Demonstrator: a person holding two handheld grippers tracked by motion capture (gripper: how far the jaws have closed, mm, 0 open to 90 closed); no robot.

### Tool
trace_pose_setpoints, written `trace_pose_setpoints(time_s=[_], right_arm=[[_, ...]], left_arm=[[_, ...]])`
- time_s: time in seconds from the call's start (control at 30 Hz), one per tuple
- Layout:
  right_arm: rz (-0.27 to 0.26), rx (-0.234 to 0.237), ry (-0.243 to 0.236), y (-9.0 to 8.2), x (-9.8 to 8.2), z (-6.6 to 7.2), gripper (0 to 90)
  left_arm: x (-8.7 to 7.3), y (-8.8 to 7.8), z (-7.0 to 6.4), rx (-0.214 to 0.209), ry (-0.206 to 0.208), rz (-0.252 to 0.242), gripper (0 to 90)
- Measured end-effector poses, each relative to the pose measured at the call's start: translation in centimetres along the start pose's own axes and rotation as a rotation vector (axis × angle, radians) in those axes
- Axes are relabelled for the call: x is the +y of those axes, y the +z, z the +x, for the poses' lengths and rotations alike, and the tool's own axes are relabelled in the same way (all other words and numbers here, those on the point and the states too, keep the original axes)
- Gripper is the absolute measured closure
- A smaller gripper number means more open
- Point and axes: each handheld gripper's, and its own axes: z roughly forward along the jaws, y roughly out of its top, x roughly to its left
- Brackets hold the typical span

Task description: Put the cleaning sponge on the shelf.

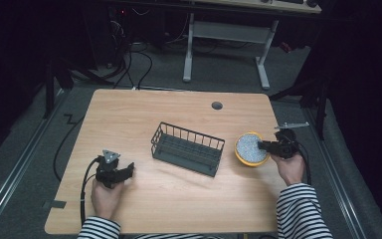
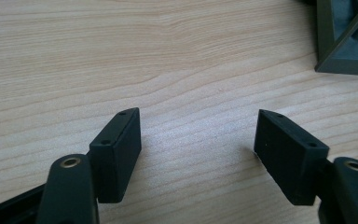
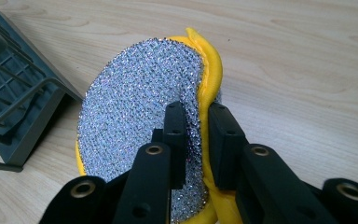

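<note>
1. While my right gripper pinches the rim of the round yellow sponge with the silver glitter scouring face, its jaws clamped tight on the edge, the pick-up looks done: the sponge hangs tilted in the grip, lifted off the light wooden table.
2. From the high view I see that sponge held near the table's right edge, just beside the right end of the dark grey wire dish rack but apart from it.
3. My left gripper rests low over bare wood at the left, jaws spread wide with nothing between them.
4. I judge that what is left is the carry across and the drop into the rack; it stands empty as far as I can see.
</note>
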Motion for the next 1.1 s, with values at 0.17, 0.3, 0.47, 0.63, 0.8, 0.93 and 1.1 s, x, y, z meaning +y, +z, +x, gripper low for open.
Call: trace_pose_setpoints(time_s=[0.17, 0.3, 0.47, 0.63, 0.8, 0.93, 1.1], right_arm=[[-0.025, 0.0, -0.023, -1.1, 0.8, 0.6, 79.2], [-0.03, -0.003, -0.041, -1.6, 1.2, 1.0, 79.3], [-0.034, -0.002, -0.062, -2.1, 1.8, 1.5, 79.3], [-0.048, 0.001, -0.077, -2.6, 2.4, 2.0, 79.3], [-0.059, 0.008, -0.091, -3.1, 3.1, 2.5, 79.3], [-0.073, 0.011, -0.107, -3.6, 3.7, 3.0, 79.3], [-0.08, 0.014, -0.125, -4.0, 4.3, 3.8, 79.3]], left_arm=[[0.0, 0.0, 0.0, 0.0, 0.001, 0.0, 32.4], [0.0, 0.0, 0.0, -0.001, 0.0, 0.0, 32.2], [0.0, 0.0, 0.0, -0.001, 0.0, 0.0, 32.2], [0.0, 0.0, 0.0, -0.002, 0.0, 0.0, 32.1], [0.0, 0.0, 0.0, -0.002, -0.001, -0.001, 32.2], [0.0, 0.0, 0.0, -0.002, -0.002, 0.0, 32.1], [0.0, 0.0, 0.0, -0.002, -0.002, -0.001, 32.2]])
